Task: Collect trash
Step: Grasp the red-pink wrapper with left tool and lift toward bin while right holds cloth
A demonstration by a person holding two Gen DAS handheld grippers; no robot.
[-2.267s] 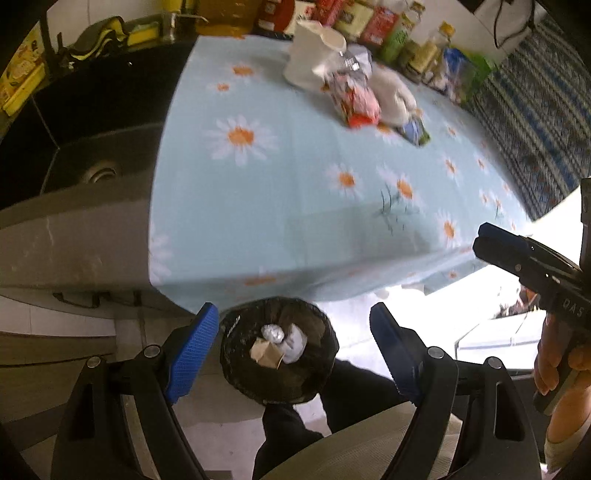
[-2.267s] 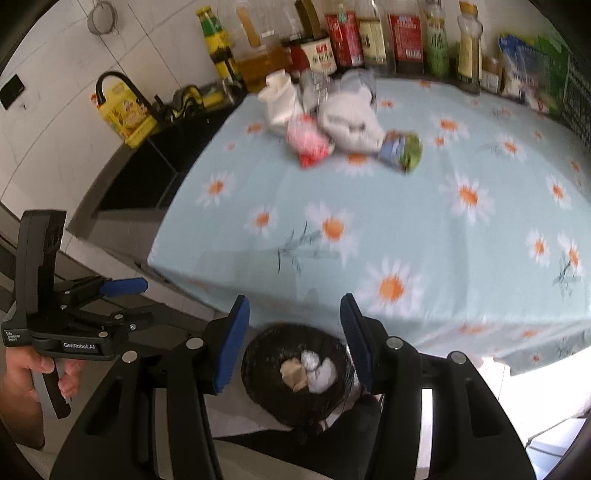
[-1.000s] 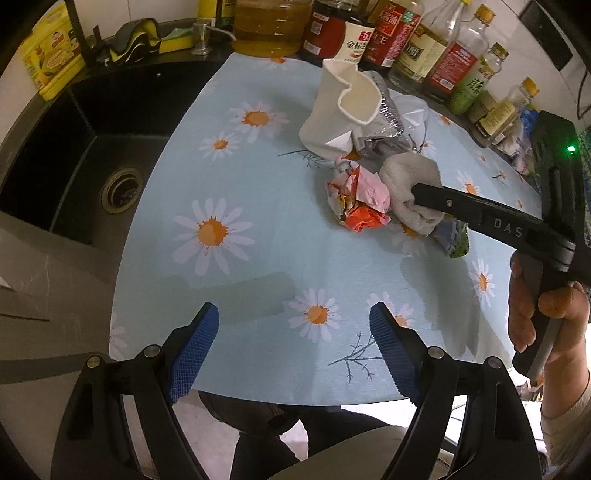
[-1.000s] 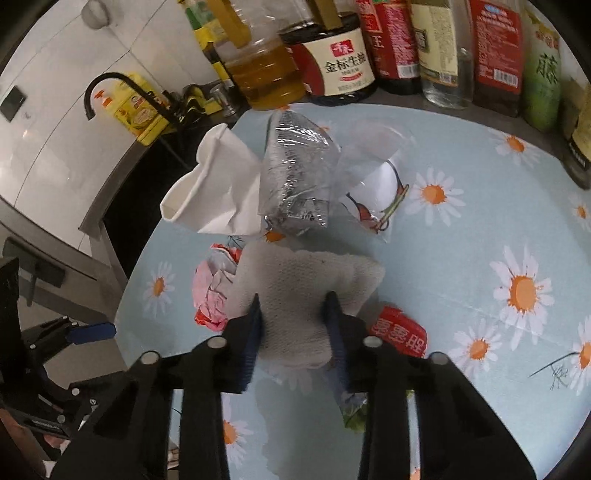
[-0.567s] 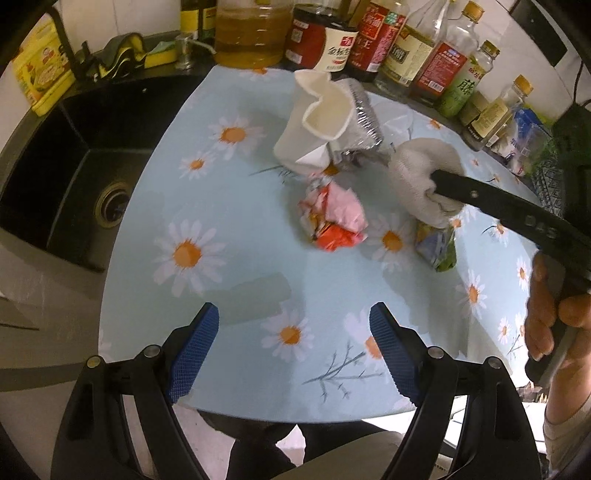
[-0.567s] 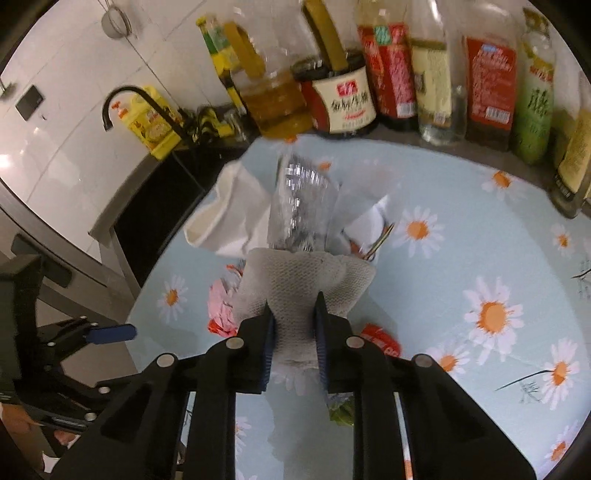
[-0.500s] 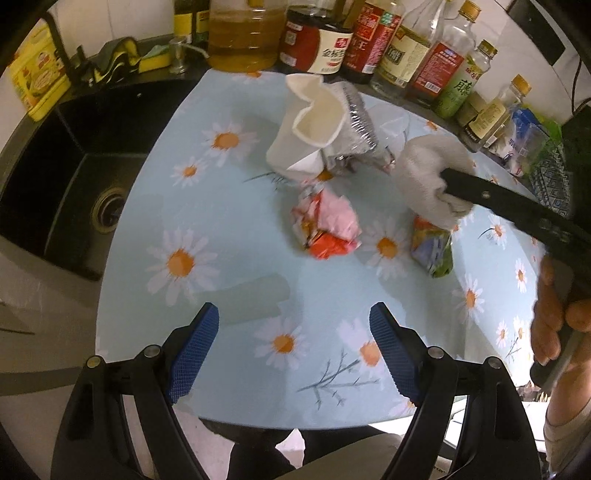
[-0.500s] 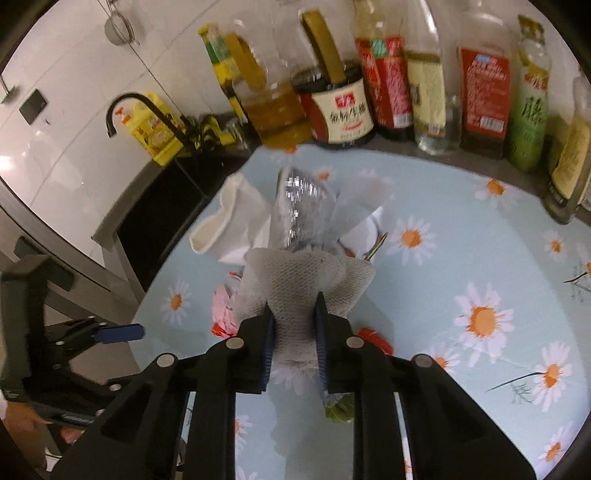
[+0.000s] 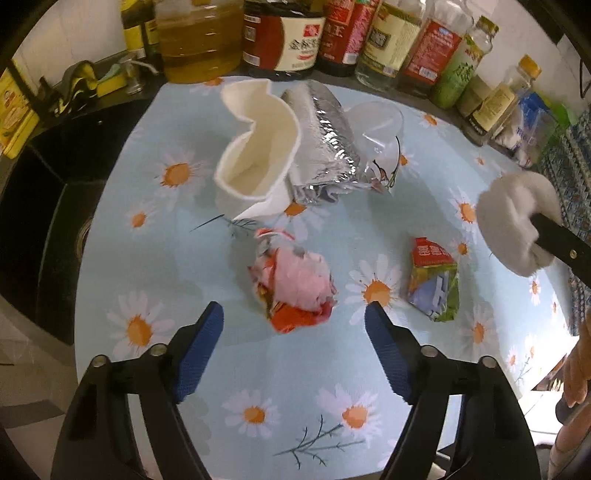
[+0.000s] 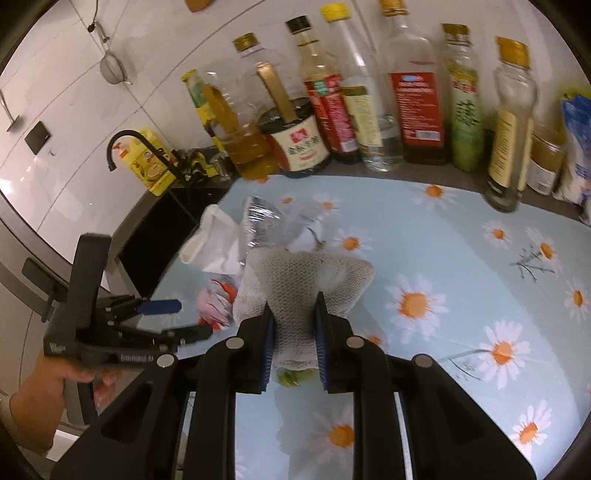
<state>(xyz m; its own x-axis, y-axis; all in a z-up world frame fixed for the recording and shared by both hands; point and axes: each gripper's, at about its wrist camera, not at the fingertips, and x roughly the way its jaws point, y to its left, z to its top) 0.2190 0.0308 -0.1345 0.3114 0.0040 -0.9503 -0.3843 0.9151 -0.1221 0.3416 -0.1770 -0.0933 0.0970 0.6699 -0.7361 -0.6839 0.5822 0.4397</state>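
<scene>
Green wrapper [image 10: 290, 376] mostly hidden behind cloth wad [image 10: 303, 284]; prob. blurred.

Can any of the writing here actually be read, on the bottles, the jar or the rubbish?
"金标生抽", as far as it can be made out: white label on the dark jar.
White characters on the red top of the packet: too blurred to read.
Labels on the other bottles: too small or blurred to read.
Any other print: blurred, not readable.
</scene>
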